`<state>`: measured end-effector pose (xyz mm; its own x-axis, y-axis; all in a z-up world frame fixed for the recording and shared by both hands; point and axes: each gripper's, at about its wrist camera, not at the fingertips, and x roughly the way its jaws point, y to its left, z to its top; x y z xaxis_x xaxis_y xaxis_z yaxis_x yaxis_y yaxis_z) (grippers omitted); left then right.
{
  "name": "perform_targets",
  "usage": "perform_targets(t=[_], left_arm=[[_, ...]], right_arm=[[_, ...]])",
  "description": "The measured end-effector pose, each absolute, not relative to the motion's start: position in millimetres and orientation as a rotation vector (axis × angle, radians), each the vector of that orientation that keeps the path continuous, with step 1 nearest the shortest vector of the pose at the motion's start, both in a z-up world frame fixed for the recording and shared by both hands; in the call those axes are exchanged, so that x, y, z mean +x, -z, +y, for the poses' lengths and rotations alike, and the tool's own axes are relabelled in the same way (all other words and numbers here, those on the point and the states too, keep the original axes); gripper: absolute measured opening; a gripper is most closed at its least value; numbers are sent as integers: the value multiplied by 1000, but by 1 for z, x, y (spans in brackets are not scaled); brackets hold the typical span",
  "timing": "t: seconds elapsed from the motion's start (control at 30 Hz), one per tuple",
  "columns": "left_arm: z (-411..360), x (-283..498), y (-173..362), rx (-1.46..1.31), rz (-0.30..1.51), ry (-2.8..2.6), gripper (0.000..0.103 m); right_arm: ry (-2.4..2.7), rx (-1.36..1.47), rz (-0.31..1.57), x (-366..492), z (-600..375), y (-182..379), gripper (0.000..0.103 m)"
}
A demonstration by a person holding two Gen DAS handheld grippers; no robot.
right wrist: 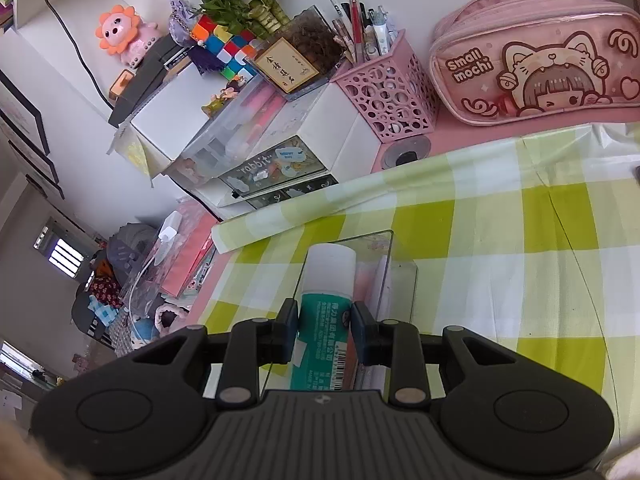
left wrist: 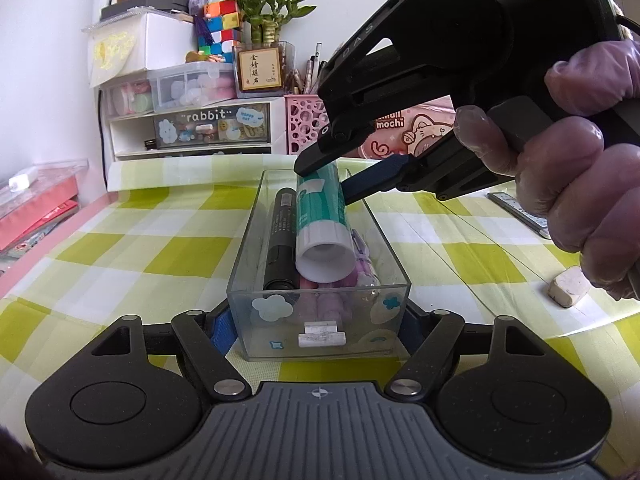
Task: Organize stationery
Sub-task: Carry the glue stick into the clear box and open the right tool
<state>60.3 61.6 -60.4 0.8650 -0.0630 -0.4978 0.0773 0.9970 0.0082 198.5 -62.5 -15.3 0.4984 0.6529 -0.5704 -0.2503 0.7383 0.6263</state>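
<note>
A clear plastic box (left wrist: 384, 240) lies lengthwise on the green-checked tablecloth. My left gripper (left wrist: 316, 336) is shut on its near end, one finger on each side wall. Inside lie a black marker (left wrist: 280, 240) and some pink items (left wrist: 332, 304). A green and white glue stick (left wrist: 320, 216) slants into the box, its white end resting on the pink items. My right gripper (left wrist: 332, 178), held by a gloved hand (left wrist: 580, 180), is shut on the stick's raised far end. In the right wrist view the glue stick (right wrist: 330, 272) sits between the right gripper's (right wrist: 325, 320) fingers above the box (right wrist: 396, 280).
A white eraser (left wrist: 568, 292) lies on the cloth to the right, with a flat grey object (left wrist: 520, 212) behind it. Along the back stand a white drawer unit (left wrist: 192, 128), a pink pen holder (right wrist: 392, 88) and a pink pencil case (right wrist: 532, 56).
</note>
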Motion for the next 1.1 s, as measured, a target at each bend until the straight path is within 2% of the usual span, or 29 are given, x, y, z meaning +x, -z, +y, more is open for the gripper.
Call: perform_targets(t=[0.73, 1.03, 1.1], left_arm=[[62, 60, 60, 27, 520, 73, 75], [63, 60, 60, 25, 519, 74, 74], [63, 60, 60, 25, 519, 74, 74]], right_arm=[[-539, 501, 830, 189, -87, 6, 30], [-495, 444, 825, 174, -100, 10, 46], [-455, 426, 806, 167, -110, 11, 52]])
